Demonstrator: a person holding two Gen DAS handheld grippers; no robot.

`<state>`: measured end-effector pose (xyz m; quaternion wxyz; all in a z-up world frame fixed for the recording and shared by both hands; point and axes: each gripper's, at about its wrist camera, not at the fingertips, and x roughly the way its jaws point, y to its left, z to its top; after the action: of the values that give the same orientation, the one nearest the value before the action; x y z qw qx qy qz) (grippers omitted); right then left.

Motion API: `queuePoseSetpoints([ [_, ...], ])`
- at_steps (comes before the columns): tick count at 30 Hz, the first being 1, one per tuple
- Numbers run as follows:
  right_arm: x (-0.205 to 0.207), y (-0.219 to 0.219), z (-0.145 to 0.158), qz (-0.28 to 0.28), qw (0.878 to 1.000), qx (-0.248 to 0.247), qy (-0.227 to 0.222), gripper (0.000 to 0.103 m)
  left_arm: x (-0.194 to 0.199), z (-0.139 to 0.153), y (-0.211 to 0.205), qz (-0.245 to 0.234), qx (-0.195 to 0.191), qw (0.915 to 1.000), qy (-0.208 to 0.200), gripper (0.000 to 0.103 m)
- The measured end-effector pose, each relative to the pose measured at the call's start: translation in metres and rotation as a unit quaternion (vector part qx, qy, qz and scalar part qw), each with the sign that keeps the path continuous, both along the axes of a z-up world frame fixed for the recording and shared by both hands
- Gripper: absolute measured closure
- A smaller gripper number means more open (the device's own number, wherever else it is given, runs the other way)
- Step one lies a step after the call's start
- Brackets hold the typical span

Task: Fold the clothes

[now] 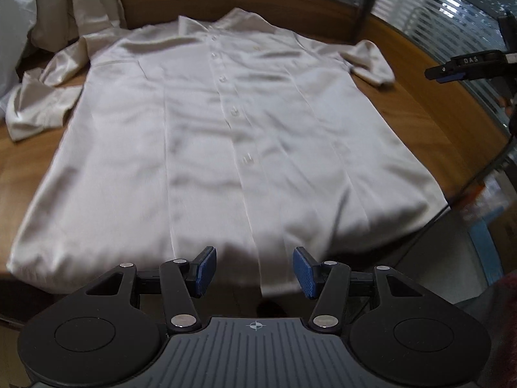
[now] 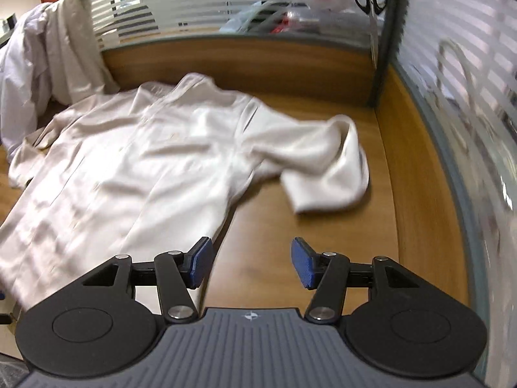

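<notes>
The white shirt (image 1: pixel 226 135) lies spread flat on the wooden counter (image 1: pixel 429 123), buttoned front up, collar at the far side and hem at the near edge. Its right sleeve (image 2: pixel 323 161) is bunched on the bare wood, and the left sleeve (image 1: pixel 42 97) is crumpled near a pile of other clothes (image 1: pixel 64 3) at the far left. The left tool (image 1: pixel 255 271) stands wide and holds nothing, just over the near hem. The right tool (image 2: pixel 250 263) is also wide and empty, over the right side edge of the shirt.

The cloth looks thin and slippery, so a shallow pinch may take only one layer, or slide off during a lift. The hem hangs a little over the near edge, so a pull toward the near side can drag the whole shirt off the counter. The left sleeve may catch on the pile
</notes>
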<state>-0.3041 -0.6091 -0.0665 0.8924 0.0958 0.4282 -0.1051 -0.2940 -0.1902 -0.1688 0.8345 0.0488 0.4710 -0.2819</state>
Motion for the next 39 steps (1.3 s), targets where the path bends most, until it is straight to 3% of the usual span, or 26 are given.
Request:
queuePoseSetpoints([
  [6, -0.065, 0.056, -0.016, -0.012, 1.0, 0.019, 0.015, 0.041, -0.019, -0.026, 0.001, -0.028, -0.01, 0.9995, 0.01, 0.047],
  [21, -0.13, 0.119, -0.064, 0.02, 0.998, 0.024, 0.063, 0.041, 0.009, -0.06, -0.029, 0.0, -0.028, 0.9986, 0.045, 0.047],
  [23, -0.132, 0.121, -0.068, 0.024, 0.997, 0.024, 0.066, 0.041, 0.01, -0.062, -0.032, 0.004, -0.029, 0.9983, 0.051, 0.055],
  [24, -0.133, 0.121, -0.07, 0.027, 0.997, 0.023, 0.067, 0.041, 0.01, -0.062, -0.032, 0.005, -0.03, 0.9982, 0.052, 0.068],
  [26, -0.134, 0.121, -0.074, 0.031, 0.997, 0.019, 0.067, 0.041, 0.008, -0.058, -0.032, 0.008, -0.035, 0.9981, 0.051, 0.075],
  [29, -0.131, 0.124, -0.081, 0.045, 0.996, -0.003, 0.071, 0.041, 0.007, -0.049, -0.031, 0.007, -0.038, 0.9982, 0.046, 0.076],
  [31, -0.127, 0.127, -0.089, 0.055, 0.995, -0.023, 0.077, 0.045, 0.006, -0.041, -0.029, 0.004, -0.039, 0.9984, 0.04, 0.076],
  [35, -0.117, 0.134, -0.104, 0.078, 0.991, -0.064, 0.089, 0.061, 0.005, -0.025, -0.032, -0.01, -0.033, 0.999, 0.028, 0.076],
  [39, -0.111, 0.143, -0.107, 0.107, 0.985, -0.106, 0.088, 0.091, 0.004, -0.012, -0.038, -0.021, -0.026, 0.9993, 0.017, 0.076],
])
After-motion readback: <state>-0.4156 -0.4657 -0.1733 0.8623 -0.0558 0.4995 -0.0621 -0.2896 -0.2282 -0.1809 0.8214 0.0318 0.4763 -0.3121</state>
